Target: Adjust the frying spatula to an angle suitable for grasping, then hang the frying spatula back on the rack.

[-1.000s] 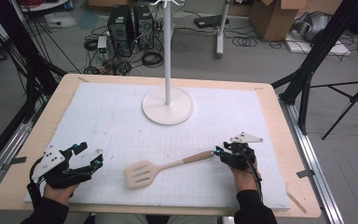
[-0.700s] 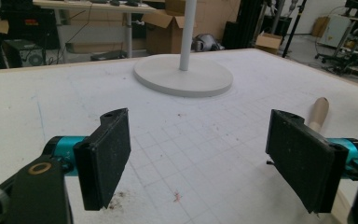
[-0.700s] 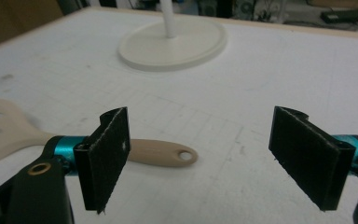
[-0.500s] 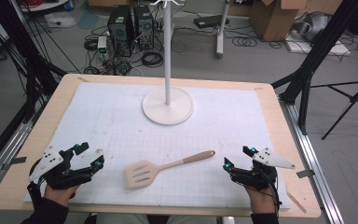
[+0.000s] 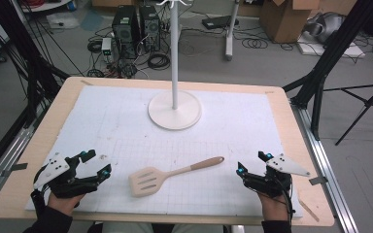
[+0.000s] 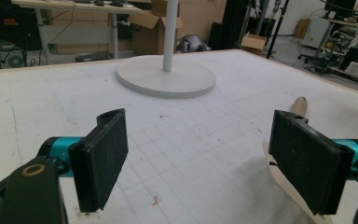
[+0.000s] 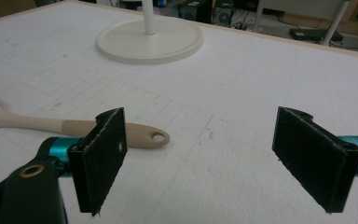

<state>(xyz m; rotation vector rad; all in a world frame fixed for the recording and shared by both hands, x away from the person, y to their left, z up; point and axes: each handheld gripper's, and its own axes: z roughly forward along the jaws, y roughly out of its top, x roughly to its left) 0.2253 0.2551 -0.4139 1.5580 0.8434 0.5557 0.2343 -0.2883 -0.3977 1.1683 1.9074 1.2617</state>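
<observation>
A beige slotted spatula with a tan rounded handle (image 5: 170, 174) lies flat on the white gridded surface (image 5: 126, 121) between the two tongs, its slotted blade toward the left tongs (image 5: 96, 164) and its handle end toward the right tongs (image 5: 253, 162), touching neither. Both tongs rest near the front edge with their jaws spread wide and nothing between them. Farther back on the surface stands a white pole on a round white base (image 5: 175, 110), well apart from the spatula.
</observation>
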